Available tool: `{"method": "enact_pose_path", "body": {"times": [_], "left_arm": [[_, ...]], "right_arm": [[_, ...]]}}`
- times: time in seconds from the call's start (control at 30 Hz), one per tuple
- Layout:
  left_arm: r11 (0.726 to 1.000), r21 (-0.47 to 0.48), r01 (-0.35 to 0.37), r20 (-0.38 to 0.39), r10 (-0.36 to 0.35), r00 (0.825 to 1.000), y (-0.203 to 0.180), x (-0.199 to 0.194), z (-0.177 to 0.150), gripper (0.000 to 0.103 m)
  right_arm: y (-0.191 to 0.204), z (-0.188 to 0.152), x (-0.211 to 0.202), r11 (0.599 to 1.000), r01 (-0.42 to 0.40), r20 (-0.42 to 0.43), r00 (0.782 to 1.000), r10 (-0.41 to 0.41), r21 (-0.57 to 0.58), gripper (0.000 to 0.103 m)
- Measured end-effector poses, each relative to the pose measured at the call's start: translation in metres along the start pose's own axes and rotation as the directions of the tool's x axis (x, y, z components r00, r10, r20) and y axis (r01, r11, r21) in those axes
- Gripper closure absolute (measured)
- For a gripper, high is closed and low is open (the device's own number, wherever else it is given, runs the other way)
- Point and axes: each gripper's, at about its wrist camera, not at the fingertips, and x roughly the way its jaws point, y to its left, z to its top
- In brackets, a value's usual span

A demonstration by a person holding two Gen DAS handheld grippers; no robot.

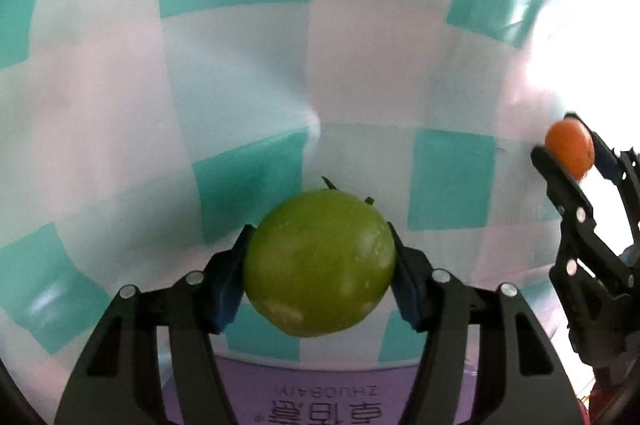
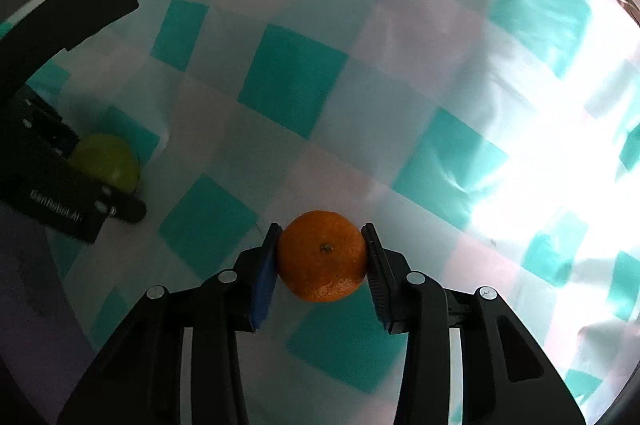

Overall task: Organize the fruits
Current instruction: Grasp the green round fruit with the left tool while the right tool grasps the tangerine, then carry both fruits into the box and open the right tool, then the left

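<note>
My left gripper (image 1: 320,257) is shut on a round green fruit (image 1: 320,261) and holds it above the checked tablecloth. My right gripper (image 2: 323,259) is shut on a small orange (image 2: 322,255), stem end facing the camera. In the left wrist view the right gripper (image 1: 566,145) with the orange (image 1: 570,149) shows at the far right. In the right wrist view the left gripper (image 2: 68,181) with the green fruit (image 2: 106,161) shows at the far left.
A teal, white and pink checked tablecloth (image 1: 240,65) covers the table and also fills the right wrist view (image 2: 360,85). A purple printed label (image 1: 324,397) lies at the near edge. Bright glare falls on the cloth at the right (image 2: 560,165).
</note>
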Motion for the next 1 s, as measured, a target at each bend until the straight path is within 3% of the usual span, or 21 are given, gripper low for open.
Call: {"method": "enact_pose_path", "body": {"times": [0.17, 0.3, 0.5, 0.67, 0.77, 0.8, 0.9, 1.0], "left_arm": [[1.000, 0.022, -0.005, 0.042, 0.004, 0.999, -0.037, -0.026, -0.013, 0.041], [0.998, 0.029, 0.048, 0.110, -0.051, 0.993, -0.081, -0.052, -0.030, 0.041], [0.996, 0.038, 0.077, 0.219, -0.083, 0.972, -0.176, -0.065, -0.084, 0.041], [0.996, 0.058, 0.065, 0.322, -0.080, 0.943, -0.245, -0.067, -0.139, 0.041], [0.995, 0.085, 0.050, 0.385, -0.079, 0.920, -0.264, -0.065, -0.194, 0.041], [0.995, 0.086, 0.043, 0.410, -0.075, 0.909, -0.298, -0.059, -0.213, 0.041], [0.995, 0.093, 0.038, 0.454, -0.076, 0.887, -0.350, -0.049, -0.254, 0.041], [0.993, 0.115, 0.020, 0.467, -0.072, 0.881, -0.387, -0.037, -0.266, 0.041]], "right_arm": [[-0.023, -0.021, -0.025, 0.999, -0.011, 0.001, 1.000, 0.011, 0.053, 0.063], [-0.052, -0.048, -0.050, 0.997, -0.010, -0.003, 1.000, 0.010, 0.075, 0.063], [-0.095, -0.143, -0.102, 0.993, 0.012, -0.049, 0.999, -0.007, 0.120, 0.063], [-0.115, -0.207, -0.131, 0.994, 0.031, -0.090, 0.996, -0.021, 0.109, 0.063], [-0.131, -0.238, -0.151, 0.994, 0.034, -0.105, 0.994, -0.023, 0.107, 0.063], [-0.132, -0.244, -0.154, 0.994, 0.033, -0.107, 0.994, -0.021, 0.104, 0.063], [-0.138, -0.267, -0.173, 0.996, 0.026, -0.104, 0.994, -0.017, 0.083, 0.063], [-0.145, -0.286, -0.191, 0.997, 0.020, -0.097, 0.995, -0.013, 0.080, 0.063]]}}
